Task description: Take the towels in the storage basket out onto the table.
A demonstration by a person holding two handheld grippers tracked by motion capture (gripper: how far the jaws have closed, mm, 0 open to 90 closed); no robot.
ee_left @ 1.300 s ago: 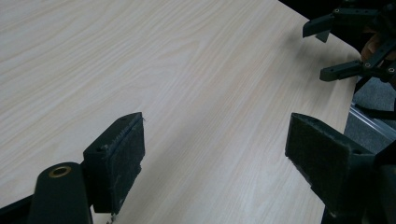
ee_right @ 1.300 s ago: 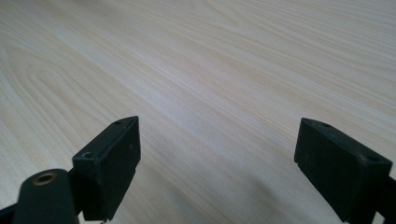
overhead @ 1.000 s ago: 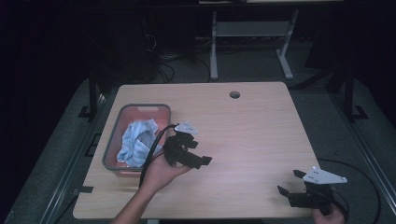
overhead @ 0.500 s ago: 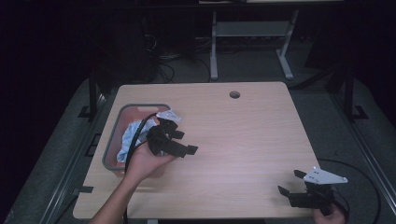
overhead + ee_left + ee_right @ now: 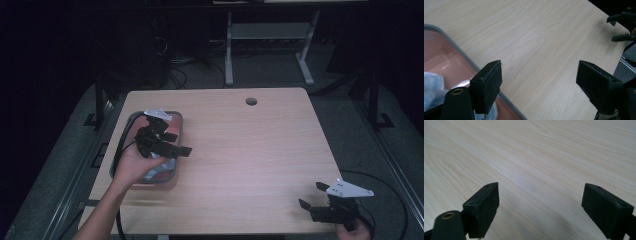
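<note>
A pink tray (image 5: 176, 121) with a grey rim sits at the table's left side, and a pale blue cloth (image 5: 431, 87) lies inside it. A hand holds my left gripper (image 5: 181, 143) above the tray's right half, jaws open and pointing right. In the left gripper view the left gripper (image 5: 539, 82) has nothing between its jaws; the tray's rim (image 5: 461, 52) runs under the left jaw. My right gripper (image 5: 310, 195) rests low at the table's front right corner, open. Bare wood lies under the right gripper (image 5: 540, 207) in its own view.
The light wooden table (image 5: 250, 150) has a round cable hole (image 5: 251, 101) near its far edge. Metal frame legs and cables stand on the dark floor behind it. The far-off right gripper (image 5: 621, 25) shows at the table corner in the left gripper view.
The left hand has carried its gripper leftward and farther back, from beside the tray to above it. The right gripper has stayed where it was.
</note>
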